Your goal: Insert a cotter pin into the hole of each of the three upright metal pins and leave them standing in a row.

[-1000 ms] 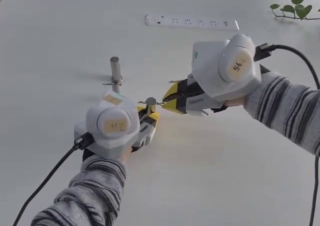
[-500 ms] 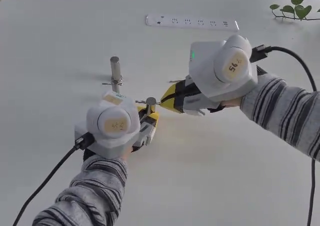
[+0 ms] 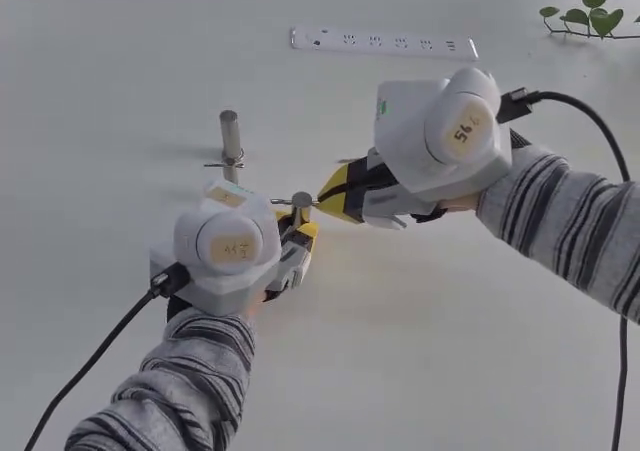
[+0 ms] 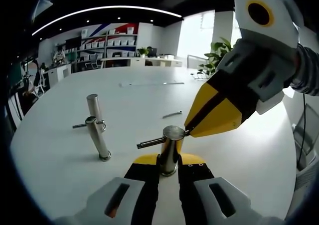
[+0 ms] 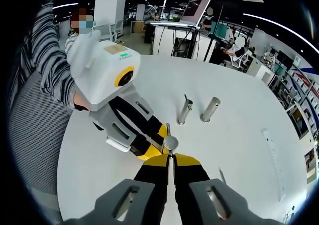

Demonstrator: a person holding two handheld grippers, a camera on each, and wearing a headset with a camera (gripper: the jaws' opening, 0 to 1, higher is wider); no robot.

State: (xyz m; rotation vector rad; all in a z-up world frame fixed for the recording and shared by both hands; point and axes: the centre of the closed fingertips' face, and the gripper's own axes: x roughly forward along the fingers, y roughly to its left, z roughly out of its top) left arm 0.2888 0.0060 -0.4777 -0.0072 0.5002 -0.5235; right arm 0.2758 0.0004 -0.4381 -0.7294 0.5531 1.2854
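Two grips going at once: the left gripper (image 4: 168, 161) is clamped low on the shaft of the nearest metal pin (image 4: 170, 144). The right gripper (image 5: 170, 159) is pinched together on a cotter pin (image 4: 149, 143), whose free end pokes out the far side of the hole just under the pin's head.

My read: the metal pin is stiff, smooth steel on a small foot, so it'd tip easily. Holding it low, clear of the hole, looks right. The cotter pin is light, thin wire (probably bends if shoved crooked), so take it near the loop end and push straight.

The left gripper view shows the tip through the hole. It also shows two other pins (image 4: 95, 135) standing beside it, one carrying a cotter pin, plus a spare cotter pin (image 4: 172, 114) on the table (image 4: 234, 150). From the head view the hole is too small to make out, but it adds a power strip (image 3: 385, 43) farther back.
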